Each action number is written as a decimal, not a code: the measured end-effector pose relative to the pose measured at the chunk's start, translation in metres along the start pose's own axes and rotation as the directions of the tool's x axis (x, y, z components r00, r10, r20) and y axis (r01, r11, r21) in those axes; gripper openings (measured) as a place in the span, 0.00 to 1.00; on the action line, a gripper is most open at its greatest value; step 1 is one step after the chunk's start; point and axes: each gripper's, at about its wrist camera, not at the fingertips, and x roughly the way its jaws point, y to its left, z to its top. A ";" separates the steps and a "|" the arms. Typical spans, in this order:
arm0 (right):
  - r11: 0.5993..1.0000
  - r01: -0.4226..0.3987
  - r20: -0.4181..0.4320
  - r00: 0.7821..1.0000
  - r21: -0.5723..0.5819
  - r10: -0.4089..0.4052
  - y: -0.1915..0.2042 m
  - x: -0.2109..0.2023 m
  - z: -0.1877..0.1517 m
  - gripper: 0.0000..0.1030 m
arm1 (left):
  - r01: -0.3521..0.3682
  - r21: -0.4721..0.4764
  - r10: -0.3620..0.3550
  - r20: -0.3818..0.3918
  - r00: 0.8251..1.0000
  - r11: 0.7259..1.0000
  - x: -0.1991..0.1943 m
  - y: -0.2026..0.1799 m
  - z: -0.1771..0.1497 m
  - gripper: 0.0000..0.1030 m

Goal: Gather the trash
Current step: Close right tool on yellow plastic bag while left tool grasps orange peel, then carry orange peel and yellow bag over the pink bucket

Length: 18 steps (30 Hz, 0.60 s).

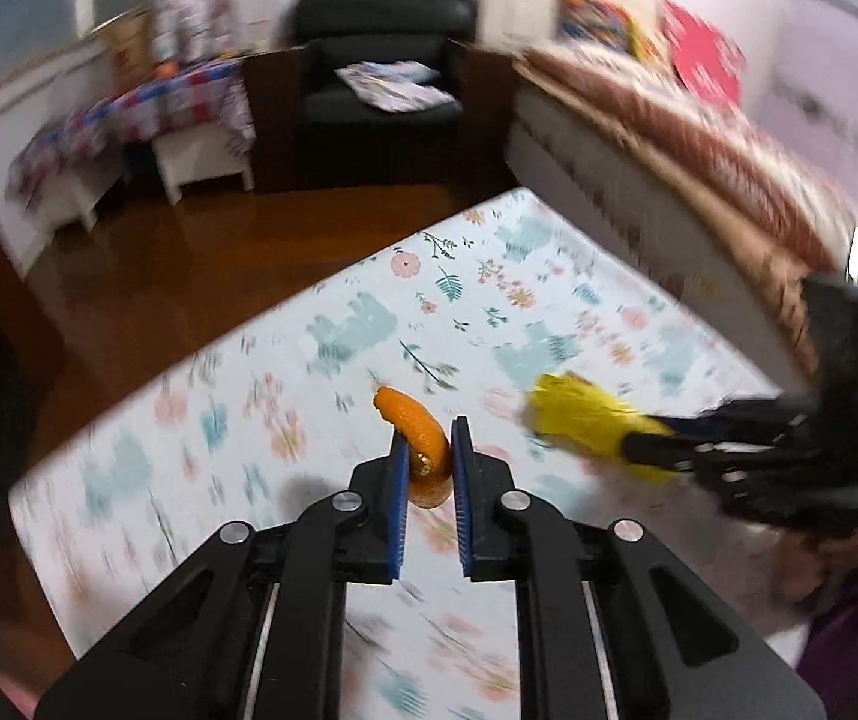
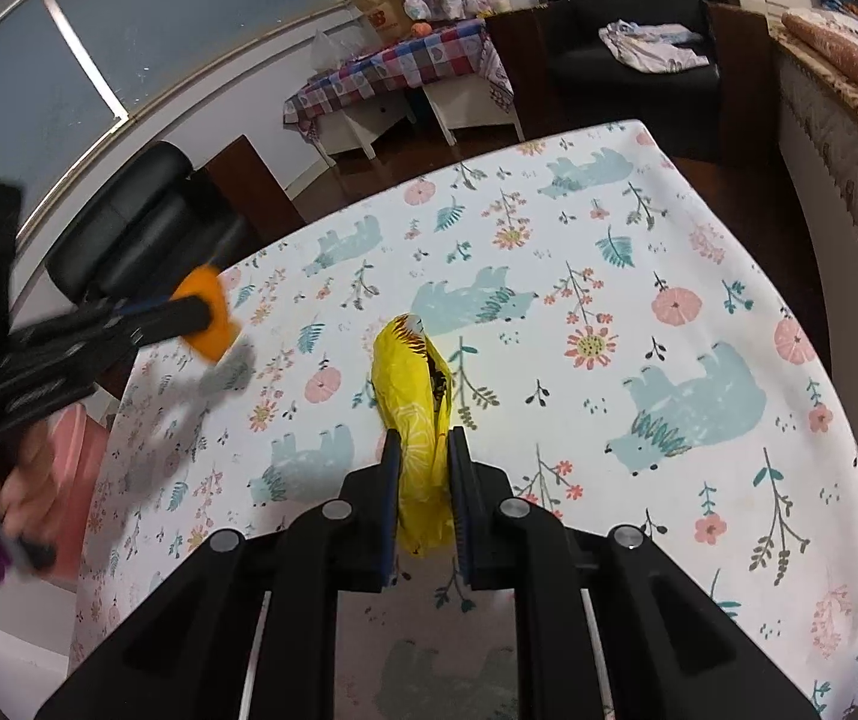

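A curled piece of orange peel (image 1: 408,414) hangs above the floral bear-print tablecloth (image 1: 339,324), and my left gripper (image 1: 429,438) is shut on it. The right wrist view shows that peel (image 2: 216,339) at the left, lifted clear with its shadow on the cloth (image 2: 669,210). My right gripper (image 2: 420,444) is shut on a crumpled yellow plastic bag (image 2: 405,360), whose far end reaches forward over the cloth. From the left wrist view the bag (image 1: 579,414) and the right gripper (image 1: 639,447) are to the right, blurred.
A black armchair (image 1: 381,60) with a cloth on its seat stands beyond the table. A low white table under a checked cover (image 2: 393,72) is at the back left and a bed (image 1: 699,150) along the right. A person's hand (image 2: 27,480) and a pink object (image 2: 72,438) are at the table's left edge.
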 end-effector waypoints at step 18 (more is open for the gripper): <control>0.989 -0.009 0.036 0.999 -0.150 0.015 0.048 -0.055 -0.058 0.14 | -0.211 -0.451 0.286 0.104 0.953 0.867 -0.089 -0.071 -0.099 0.12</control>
